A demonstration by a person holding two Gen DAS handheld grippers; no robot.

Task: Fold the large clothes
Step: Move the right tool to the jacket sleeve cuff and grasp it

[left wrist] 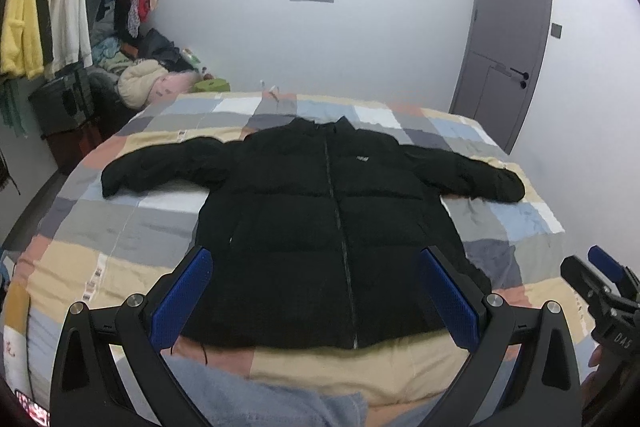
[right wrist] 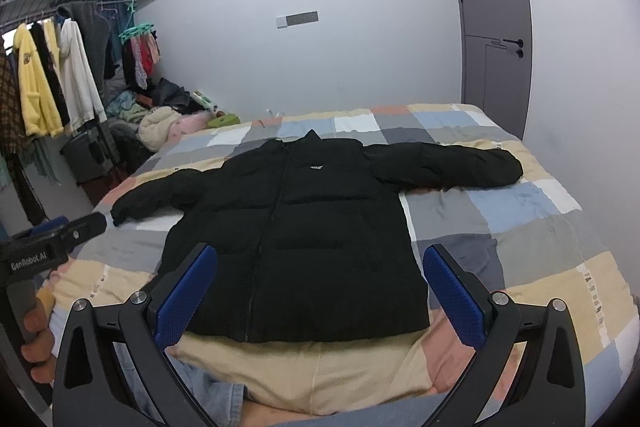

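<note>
Bedroom walls, a grey door (right wrist: 496, 19) and a loaded clothes rail (left wrist: 48, 7) are framing a bed whose patchwork quilt (right wrist: 520, 227) is serving as the folding surface. Both tongs are hovering over the near edge of that quilt: the left gripper (left wrist: 316, 299) is standing released with its blue pads (left wrist: 182, 303) spread wide and nothing between them, and the right gripper (right wrist: 320, 297) is likewise gaping and empty. Beyond them the black puffer jacket (right wrist: 312, 239) is lying face up in the middle of the quilt, zipped, collar toward the far wall, hem nearest the grippers, both sleeves stretched straight out sideways. It is probably handling as light, soft and springy; padded fabric like this is likely puffing back after each crease, and its shell may be sliding between the pads. Sensible holds would be a sleeve cuff (left wrist: 510, 187) and the shoulder seam beside it, pinching deep enough to catch filling as well as shell.
</note>
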